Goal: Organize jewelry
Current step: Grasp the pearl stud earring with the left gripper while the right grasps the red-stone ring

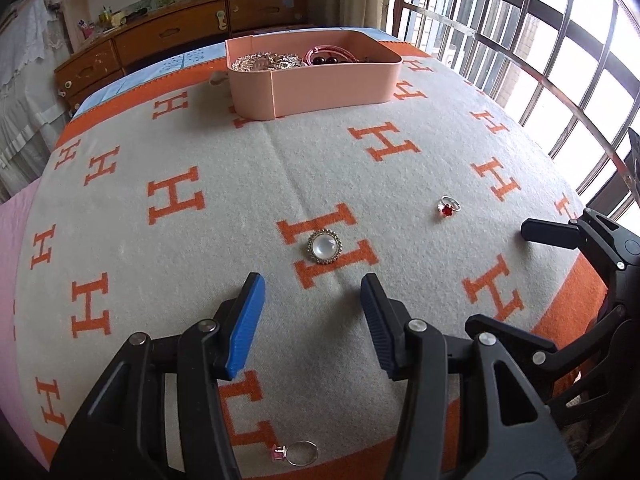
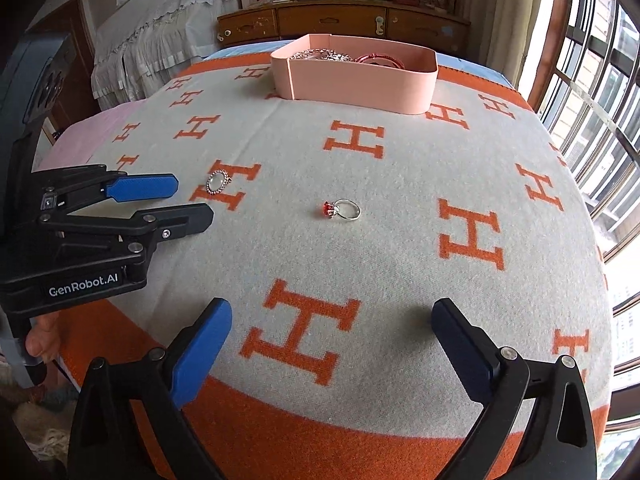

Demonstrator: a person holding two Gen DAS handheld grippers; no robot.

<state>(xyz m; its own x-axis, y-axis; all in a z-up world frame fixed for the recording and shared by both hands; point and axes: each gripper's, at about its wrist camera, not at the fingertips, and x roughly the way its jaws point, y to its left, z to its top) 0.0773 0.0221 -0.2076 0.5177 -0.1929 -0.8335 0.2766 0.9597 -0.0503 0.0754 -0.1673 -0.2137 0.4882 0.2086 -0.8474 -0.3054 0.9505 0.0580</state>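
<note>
Left tool (image 1: 312,308) hangs wide open and empty, jaws straddling the pearl brooch (image 1: 324,247) at frame centre for pickup. Right tool (image 2: 332,344), equally spread and empty, faces the red ring (image 2: 342,209); pink box (image 1: 320,92) waits upper centre.

Round pearl brooch (image 1: 324,247) flat on blanket, red-stone ring (image 2: 343,209) nearby, pink-stone ring (image 1: 296,453), pink box (image 2: 360,78) holding jewelry

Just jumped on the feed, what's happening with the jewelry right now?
Both grippers are open and holding nothing. The left gripper hovers just short of the pearl brooch on the H-patterned blanket. The right gripper faces the red-stone ring, farther off. A pink-stone ring lies near the blanket's front edge. The pink box at the far side already holds a silver chain and a red bangle.
</note>
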